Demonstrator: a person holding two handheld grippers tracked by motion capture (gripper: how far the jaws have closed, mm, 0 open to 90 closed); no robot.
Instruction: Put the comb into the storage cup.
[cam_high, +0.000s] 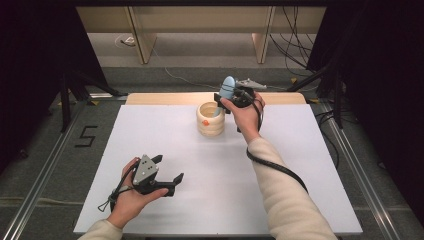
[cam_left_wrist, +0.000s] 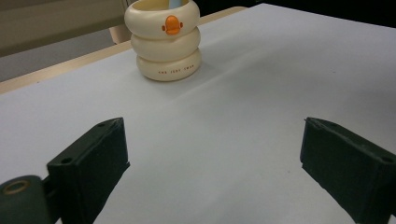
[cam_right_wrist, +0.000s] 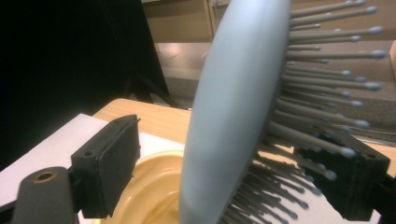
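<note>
My right gripper (cam_high: 226, 101) is up over the cream holder (cam_high: 210, 119) at the far side of the white table (cam_high: 300, 165). The blue hairbrush (cam_right_wrist: 233, 107) stands between its jaws with its handle down in the holder. The left jaw is off the smooth back, and the bristles reach to the right jaw, so the grip looks loose. My left gripper (cam_high: 167, 175) sits low near me, jaws wide, holding nothing

A lab recording bay: black curtains (cam_high: 30, 75), aluminium floor rails (cam_high: 42, 175), loose cables (cam_high: 295, 45) and a white-topped bench (cam_high: 165, 135)
</note>
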